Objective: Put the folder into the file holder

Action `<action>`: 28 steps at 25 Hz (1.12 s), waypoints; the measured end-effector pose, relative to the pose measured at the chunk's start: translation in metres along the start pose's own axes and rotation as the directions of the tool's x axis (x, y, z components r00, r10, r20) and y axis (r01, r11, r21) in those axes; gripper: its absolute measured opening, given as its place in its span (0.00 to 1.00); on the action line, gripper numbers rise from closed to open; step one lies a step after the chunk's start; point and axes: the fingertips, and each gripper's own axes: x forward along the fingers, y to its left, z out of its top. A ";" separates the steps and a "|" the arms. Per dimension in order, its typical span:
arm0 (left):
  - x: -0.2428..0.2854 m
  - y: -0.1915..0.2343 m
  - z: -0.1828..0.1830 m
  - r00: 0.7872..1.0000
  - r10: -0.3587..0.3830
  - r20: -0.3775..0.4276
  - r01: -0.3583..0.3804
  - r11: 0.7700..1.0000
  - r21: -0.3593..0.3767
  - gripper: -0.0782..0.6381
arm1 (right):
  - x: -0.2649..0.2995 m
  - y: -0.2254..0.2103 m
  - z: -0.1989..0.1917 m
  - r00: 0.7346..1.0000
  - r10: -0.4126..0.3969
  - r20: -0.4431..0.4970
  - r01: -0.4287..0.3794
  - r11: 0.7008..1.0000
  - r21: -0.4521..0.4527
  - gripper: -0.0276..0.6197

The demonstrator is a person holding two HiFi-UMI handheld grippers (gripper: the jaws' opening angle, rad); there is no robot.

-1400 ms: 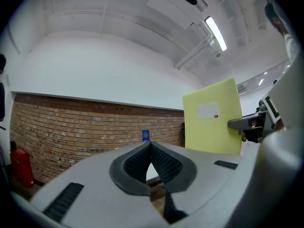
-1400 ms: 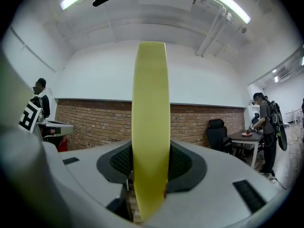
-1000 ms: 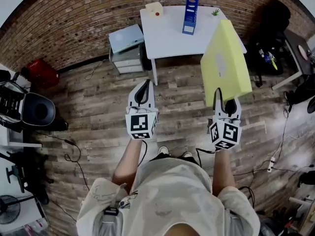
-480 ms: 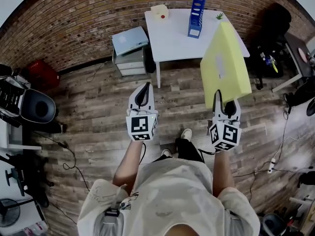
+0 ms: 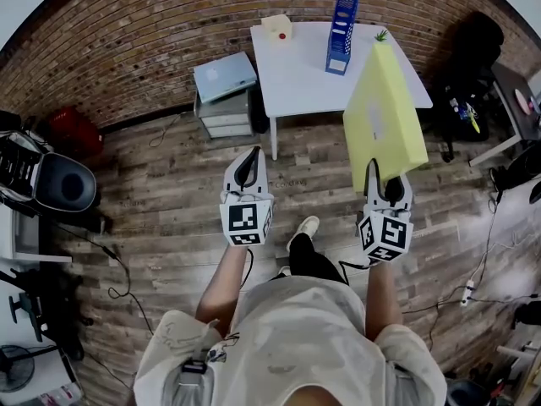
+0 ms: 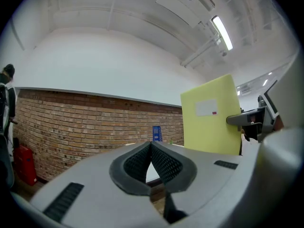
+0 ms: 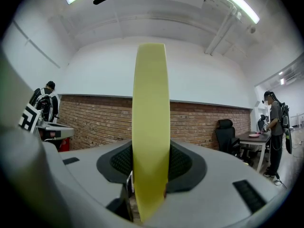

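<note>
**dan:** head view first, where's the folder?

**mo:** The yellow folder (image 5: 385,117) is up in the air on the right, standing on edge, with its near bottom edge pinched in the right gripper (image 5: 383,172). From up there it overlaps the right side of the white table (image 5: 296,74). The blue file holder (image 5: 341,19) stands upright at the back of that table, well apart from the folder. A small cream box (image 5: 277,28) sits at the table's far left corner. The left gripper (image 5: 250,155) hangs over the wood floor (image 5: 152,184).

**dan:** and the left gripper view?

**mo:** The left gripper (image 6: 151,148) has its jaws pressed together, tips meeting, nothing between them. Past them there's the brick wall (image 6: 85,122), and the file holder (image 6: 157,133) shows tiny just above the tips. The folder (image 6: 211,118) is off to the right with a white label on its face, and the right gripper (image 6: 251,122) clamps its edge.

**dan:** right gripper view?

**mo:** The folder (image 7: 151,103) is edge-on and upright, dead centre. The right gripper (image 7: 151,163) has both pads squeezed on its sides. A black chair (image 7: 225,134) stands by the wall at the right.
</note>
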 end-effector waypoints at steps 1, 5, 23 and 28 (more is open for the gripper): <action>0.005 0.001 0.000 1.000 -0.001 0.000 0.001 1.000 0.001 0.13 | 0.004 -0.001 0.000 1.000 -0.002 0.001 0.002 1.000 0.002 0.32; 0.028 0.001 -0.002 1.000 -0.014 -0.003 0.014 1.000 0.008 0.13 | 0.025 -0.007 -0.003 1.000 -0.007 -0.001 0.007 1.000 0.018 0.32; 0.191 0.001 -0.011 0.996 -0.076 -0.035 0.077 0.997 0.010 0.13 | 0.165 -0.047 -0.018 0.998 -0.031 -0.047 0.035 0.997 0.070 0.32; 0.230 0.003 -0.015 0.996 -0.078 -0.046 0.079 0.997 0.011 0.13 | 0.198 -0.058 -0.019 0.998 -0.037 -0.052 0.041 0.996 0.081 0.32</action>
